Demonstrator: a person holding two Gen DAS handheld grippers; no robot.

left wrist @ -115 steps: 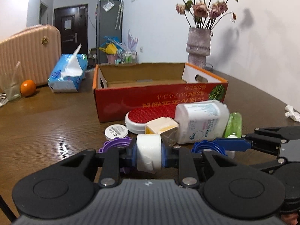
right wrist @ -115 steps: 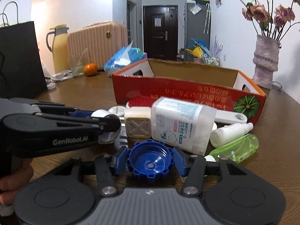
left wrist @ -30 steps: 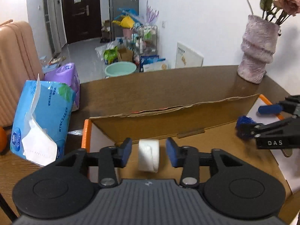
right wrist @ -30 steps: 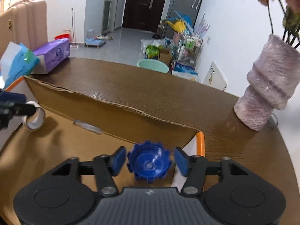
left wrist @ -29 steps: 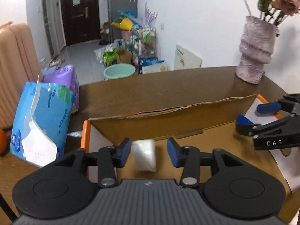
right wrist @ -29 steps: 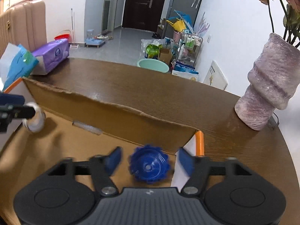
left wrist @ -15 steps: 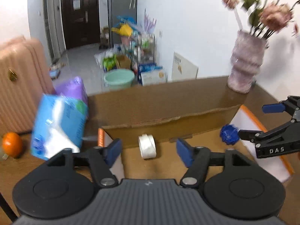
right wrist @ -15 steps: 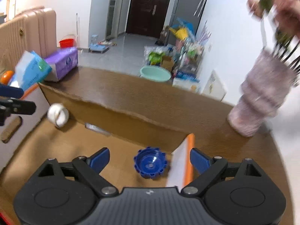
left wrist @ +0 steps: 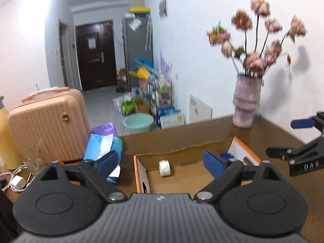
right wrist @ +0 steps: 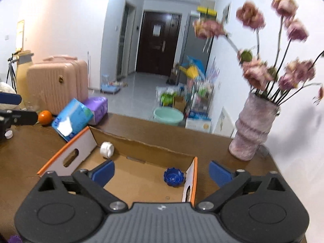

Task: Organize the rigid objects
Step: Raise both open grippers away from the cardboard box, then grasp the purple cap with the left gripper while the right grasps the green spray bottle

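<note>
An open cardboard box [left wrist: 182,151] with an orange rim stands on the wooden table. A white tape roll [left wrist: 165,168] lies on its floor near the far left corner, also in the right wrist view [right wrist: 106,149]. A blue ribbed cap [right wrist: 173,177] rests by the box's [right wrist: 145,147] right end wall; the left wrist view shows only a sliver of the cap [left wrist: 225,155]. My left gripper [left wrist: 161,163] hovers above and behind the box, its jaws opening wide, nothing between them. My right gripper [right wrist: 161,173] is likewise above the box, jaws opening, holding nothing.
A pink vase of flowers [right wrist: 253,129] stands at the table's far right. Left of the box lie a blue tissue pack [left wrist: 103,143], an orange [right wrist: 45,117], a glass [left wrist: 33,160] and a charger cable [left wrist: 14,180]. A pink suitcase [left wrist: 46,125] stands behind.
Both grippers let go: the tape roll and the blue cap dropped into the box. Both jaws spread wide, and both grippers rose and drew back from the box.
</note>
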